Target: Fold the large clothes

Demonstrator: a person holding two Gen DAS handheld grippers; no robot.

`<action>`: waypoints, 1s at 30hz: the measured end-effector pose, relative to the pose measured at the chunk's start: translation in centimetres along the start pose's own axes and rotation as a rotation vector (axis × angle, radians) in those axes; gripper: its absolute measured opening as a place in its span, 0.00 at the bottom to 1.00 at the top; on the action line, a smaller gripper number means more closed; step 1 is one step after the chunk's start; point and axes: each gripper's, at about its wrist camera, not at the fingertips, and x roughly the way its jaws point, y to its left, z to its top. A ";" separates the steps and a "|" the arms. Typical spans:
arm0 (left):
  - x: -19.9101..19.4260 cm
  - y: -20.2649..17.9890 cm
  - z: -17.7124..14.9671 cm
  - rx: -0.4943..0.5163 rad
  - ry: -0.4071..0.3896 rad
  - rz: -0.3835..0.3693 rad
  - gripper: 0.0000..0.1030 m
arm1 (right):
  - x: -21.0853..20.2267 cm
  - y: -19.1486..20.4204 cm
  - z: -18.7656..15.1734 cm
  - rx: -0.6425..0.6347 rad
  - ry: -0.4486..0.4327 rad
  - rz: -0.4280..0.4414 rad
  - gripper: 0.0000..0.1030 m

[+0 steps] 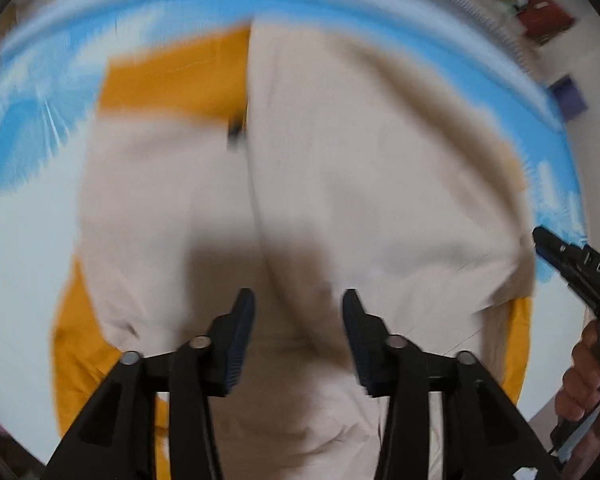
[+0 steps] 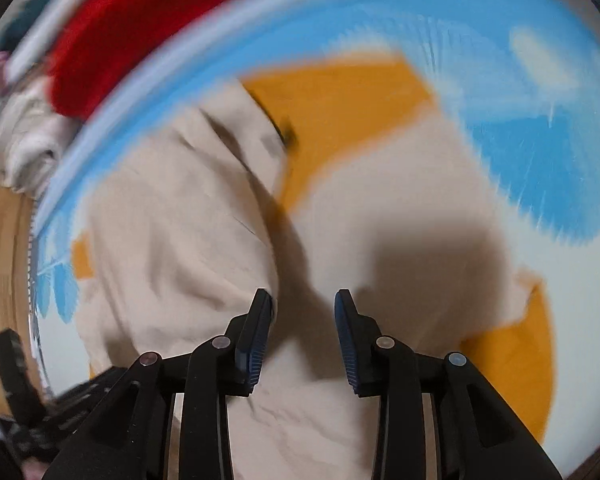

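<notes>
A: Blue-padded fingers of the left gripper [image 1: 299,300] stand apart above the beige garment [image 1: 340,152], with nothing pinched between them.

B: And the right gripper [image 2: 303,300]?

A: Same: parted, clear of the cloth, and the garment spreads under and ahead of it. No fabric sits between the pads in either view.

B: What is hard to read?

A: Both views are smeared with blur. A small dark mark [image 1: 236,128] by the centre seam could be a tag or a button; I cannot tell. The garment's near edge is hidden behind the gripper frames.

B: Where does the garment lie?

A: Flat on a white and blue cover [image 1: 40,132], beige side up, with its orange lining [image 1: 172,76] showing at the far left and along both lower sides. In the left view the right gripper comes in at the right edge, held by a hand [image 1: 584,376].

B: Beyond the cover?

A: A red item [image 2: 140,24] and a pale bundle of cloth [image 2: 28,148], both blurred.
</notes>
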 end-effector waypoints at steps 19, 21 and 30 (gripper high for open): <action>-17.4 9.3 -13.0 -0.017 -0.514 0.068 0.25 | -25.9 -0.6 -9.9 -0.277 -0.631 0.075 0.18; -18.1 9.7 -17.1 -0.033 -0.558 0.091 0.23 | -28.2 -2.1 -13.0 -0.281 -0.667 0.083 0.18; -13.9 8.2 -28.4 -0.014 -0.428 0.145 0.23 | -27.8 -9.1 -25.2 -0.312 -0.562 -0.071 0.20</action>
